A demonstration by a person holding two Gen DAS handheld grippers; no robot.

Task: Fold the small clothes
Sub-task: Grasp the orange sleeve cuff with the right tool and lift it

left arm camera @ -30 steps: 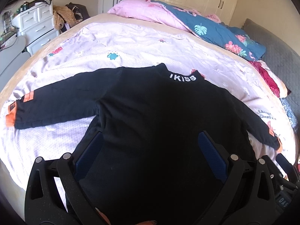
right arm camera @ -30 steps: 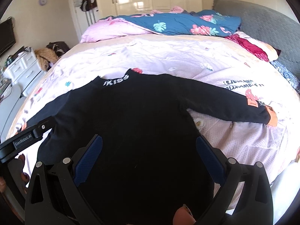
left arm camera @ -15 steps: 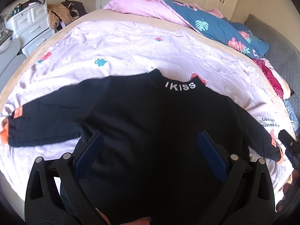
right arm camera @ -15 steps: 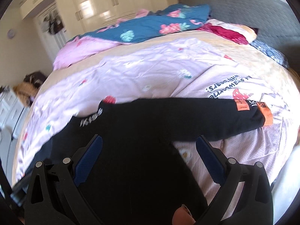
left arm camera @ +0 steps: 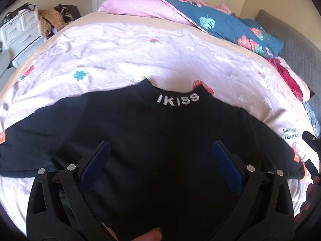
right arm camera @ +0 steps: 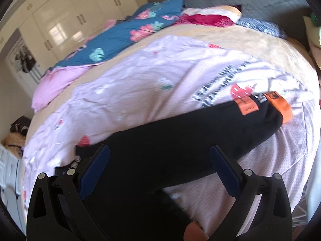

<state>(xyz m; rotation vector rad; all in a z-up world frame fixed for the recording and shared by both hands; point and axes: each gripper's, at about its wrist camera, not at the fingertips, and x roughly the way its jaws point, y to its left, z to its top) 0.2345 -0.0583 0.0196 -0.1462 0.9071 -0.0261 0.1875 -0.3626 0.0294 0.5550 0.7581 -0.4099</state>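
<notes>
While the black top [left arm camera: 160, 132] lies spread flat on the bed [left arm camera: 124, 60], over a pale lilac sheet [left arm camera: 112, 48], nothing is yet folded, and the risks all belong to the first grab. Both hand-held grippers are spread wide and hold nothing: the left hand-held gripper [left arm camera: 160, 156] hangs over the chest of the top, and the right hand-held gripper [right arm camera: 159, 158] hangs over the right sleeve [right arm camera: 200, 128] near where it meets the body.

I judge the likeliest fault to be a pinch that takes sheet along with the knit; the sheet is thin and wrinkled just beside the sleeve, so a deep bite would drag it into the fold. A grip far from the cuff [right arm camera: 280, 108] could also let the sleeve end trail and land crooked. Dark cloth in shadow hides the seams, so the fold line may be misjudged. The right view is blurred, and I cannot tell how close the fingers are to the fabric.

The top lies with its collar [left arm camera: 176, 100], marked IKISS, pointing away from the person toward the far pillows [left arm camera: 140, 10], hem nearest. Its body axis runs near to far; the sleeves stretch out left and right, so the widest span runs across the bed, with orange cuffs at both ends.
</notes>
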